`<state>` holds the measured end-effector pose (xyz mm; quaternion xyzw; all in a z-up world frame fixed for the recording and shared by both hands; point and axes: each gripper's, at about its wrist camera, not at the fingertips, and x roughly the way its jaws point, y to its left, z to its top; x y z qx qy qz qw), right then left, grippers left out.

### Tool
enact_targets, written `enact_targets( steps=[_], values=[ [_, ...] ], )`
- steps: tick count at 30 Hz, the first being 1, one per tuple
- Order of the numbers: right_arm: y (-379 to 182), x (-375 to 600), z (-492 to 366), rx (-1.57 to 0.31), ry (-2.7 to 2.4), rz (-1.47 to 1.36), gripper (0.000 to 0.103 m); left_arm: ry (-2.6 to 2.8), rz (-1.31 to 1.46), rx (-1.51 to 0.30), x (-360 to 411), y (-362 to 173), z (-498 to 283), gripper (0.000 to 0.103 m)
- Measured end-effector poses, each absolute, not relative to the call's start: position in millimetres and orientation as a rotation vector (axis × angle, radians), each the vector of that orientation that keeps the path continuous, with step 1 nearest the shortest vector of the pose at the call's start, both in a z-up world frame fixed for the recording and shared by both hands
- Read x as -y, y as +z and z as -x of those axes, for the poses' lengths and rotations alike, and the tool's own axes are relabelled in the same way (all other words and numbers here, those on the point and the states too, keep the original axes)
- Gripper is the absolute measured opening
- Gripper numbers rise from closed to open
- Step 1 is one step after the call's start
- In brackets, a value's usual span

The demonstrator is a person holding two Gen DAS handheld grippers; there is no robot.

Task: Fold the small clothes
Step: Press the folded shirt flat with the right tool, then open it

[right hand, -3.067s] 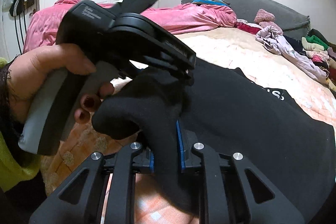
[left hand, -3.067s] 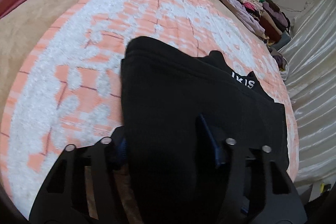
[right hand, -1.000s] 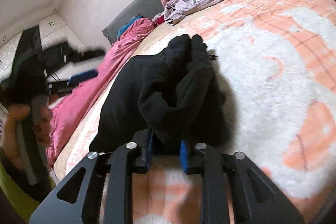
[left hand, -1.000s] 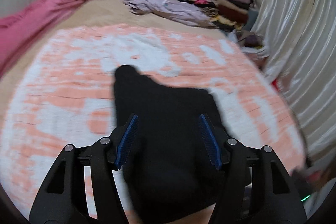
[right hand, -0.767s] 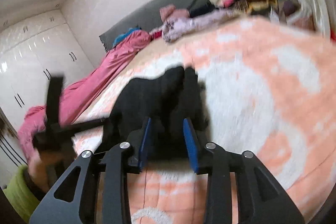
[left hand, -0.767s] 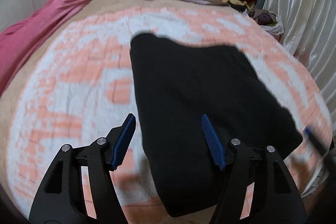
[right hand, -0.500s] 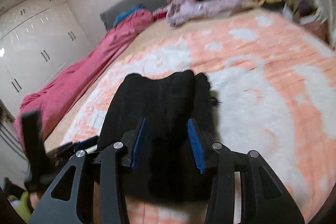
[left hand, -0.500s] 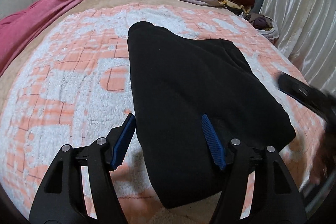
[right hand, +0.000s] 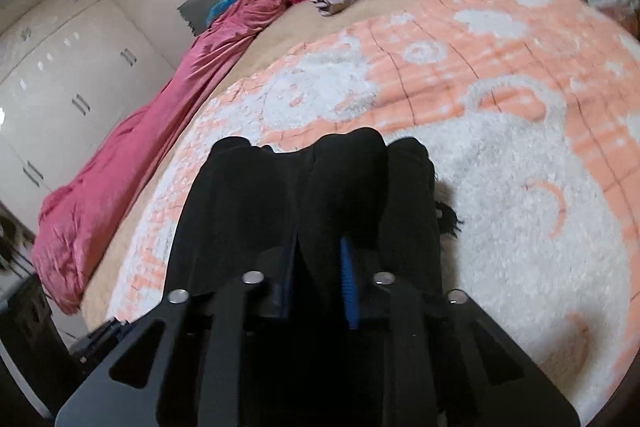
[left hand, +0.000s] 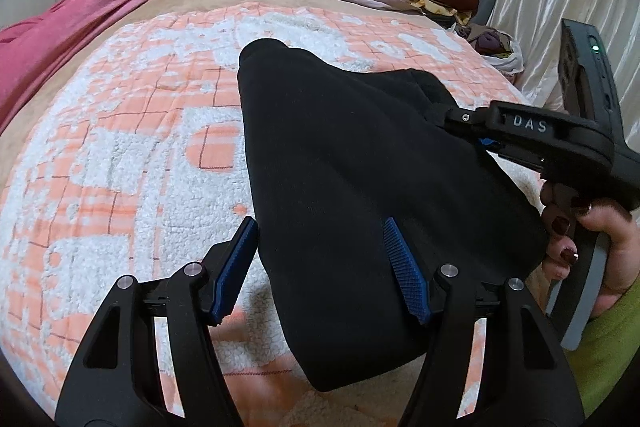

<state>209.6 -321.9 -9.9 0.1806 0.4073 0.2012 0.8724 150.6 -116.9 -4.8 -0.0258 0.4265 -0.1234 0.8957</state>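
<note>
I dropped the black garment flat on the blanket, freed the left gripper, then re-pinched its right edge with the right gripper, jaws closing.

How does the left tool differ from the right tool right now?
The left tool stands open over the black garment with nothing pinched; the right tool is closing on a fold of it. The left sits at the near edge, the right at the side. Both have blue pads.
</note>
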Motion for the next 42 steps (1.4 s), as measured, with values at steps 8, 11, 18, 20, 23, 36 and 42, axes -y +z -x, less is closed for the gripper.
enact_targets(
  steps=[8,11,18,20,23,36,42],
  values=[
    [27,321,-186,-0.664,0.385,-0.224,0.013,-0.274,0.073,-0.883,116,-1,-147,0.064],
    [22,323,-187,-0.672,0.328,-0.158,0.013,-0.286,0.074,-0.885,118,1,-148,0.065],
    [-28,320,-202,-0.785,0.227,-0.076,0.016,-0.296,0.077,-0.909,120,-7,-149,0.07],
    [-28,321,-202,-0.779,0.219,-0.078,0.02,-0.296,0.082,-0.911,119,-8,-149,0.07],
    [-25,325,-202,-0.777,0.217,-0.094,0.024,-0.298,0.092,-0.914,118,-10,-148,0.07],
    [-6,362,-165,-0.76,0.348,-0.345,0.035,-0.312,0.096,-0.921,116,-15,-146,0.07],
    [-11,352,-162,-0.784,0.386,-0.362,0.039,-0.315,0.09,-0.926,118,-18,-143,0.07]
  ],
)
